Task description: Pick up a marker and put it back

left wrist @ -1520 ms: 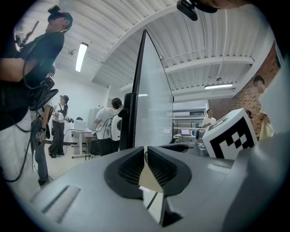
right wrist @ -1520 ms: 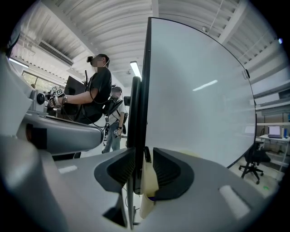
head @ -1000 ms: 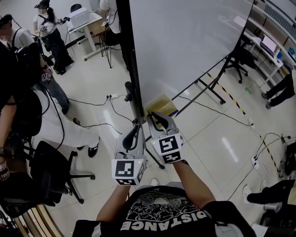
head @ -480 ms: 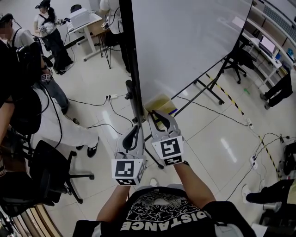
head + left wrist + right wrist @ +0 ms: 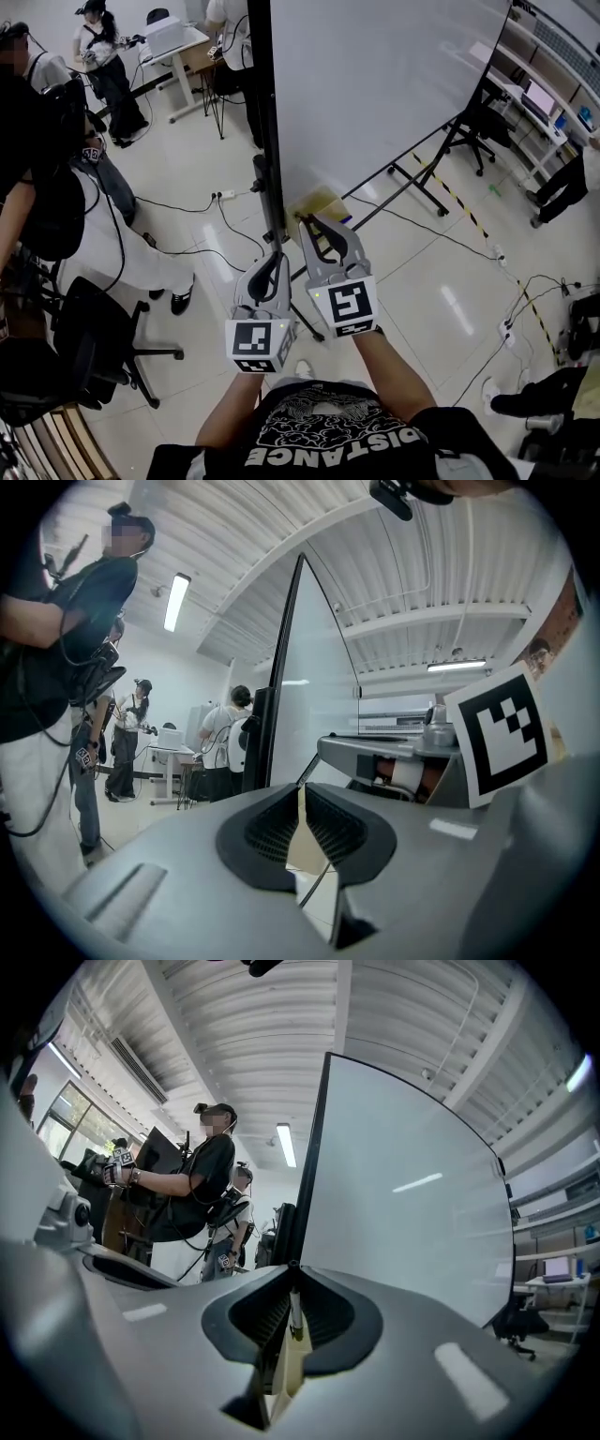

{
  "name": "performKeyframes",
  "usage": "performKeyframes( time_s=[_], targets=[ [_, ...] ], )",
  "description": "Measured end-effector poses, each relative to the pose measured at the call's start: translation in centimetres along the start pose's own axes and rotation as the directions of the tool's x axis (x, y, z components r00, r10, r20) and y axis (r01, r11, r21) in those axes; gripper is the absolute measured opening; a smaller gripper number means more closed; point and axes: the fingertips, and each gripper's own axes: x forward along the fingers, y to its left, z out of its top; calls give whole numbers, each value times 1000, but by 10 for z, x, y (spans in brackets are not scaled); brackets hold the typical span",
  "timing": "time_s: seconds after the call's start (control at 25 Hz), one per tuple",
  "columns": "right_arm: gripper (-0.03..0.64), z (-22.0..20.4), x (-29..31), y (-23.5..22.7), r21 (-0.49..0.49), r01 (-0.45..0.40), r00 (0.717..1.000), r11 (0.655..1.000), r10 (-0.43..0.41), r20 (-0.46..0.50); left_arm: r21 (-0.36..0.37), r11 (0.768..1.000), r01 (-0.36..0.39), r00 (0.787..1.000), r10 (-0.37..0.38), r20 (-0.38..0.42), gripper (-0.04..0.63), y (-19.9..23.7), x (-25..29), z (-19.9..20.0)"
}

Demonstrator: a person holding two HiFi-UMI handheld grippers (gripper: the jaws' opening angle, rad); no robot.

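Note:
A large whiteboard (image 5: 375, 84) on a wheeled stand fills the middle, with its black side post (image 5: 261, 112) running down toward both grippers. I cannot make out a marker in any view. My left gripper (image 5: 273, 257) (image 5: 302, 791) is shut, its tips close beside the post's lower end. My right gripper (image 5: 305, 219) (image 5: 293, 1267) is shut too, raised a little higher and pointing at the board's lower left corner. Only a thin slit shows between its pads, and I cannot tell whether anything sits in it. A cardboard box (image 5: 323, 204) lies on the floor just beyond.
Several people stand at the left by a black office chair (image 5: 94, 328). Cables (image 5: 187, 208) trail over the glossy floor. A desk (image 5: 178, 37) stands at the back, the stand's legs (image 5: 422, 178) spread to the right, and striped floor tape (image 5: 459, 197) runs past them.
My right gripper has risen and moved forward toward the whiteboard's lower corner. The left gripper has stayed almost where it was.

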Motion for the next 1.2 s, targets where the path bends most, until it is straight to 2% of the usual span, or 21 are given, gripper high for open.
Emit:
performKeyframes(
  time_s=[0.52,0.88,1.2],
  targets=[
    [33,35,-59,5,-23,-24,998,999,26,53,24,999,-34,999,33,39,14,-36,-23,17],
    [34,34,-96,9,-20,-41,997,999,42,60,38,996,-79,995,76,71,5,-58,-39,21],
    [34,27,-116,7,-7,-54,997,999,54,57,46,995,-94,994,91,54,5,-74,-45,15]
  ],
)
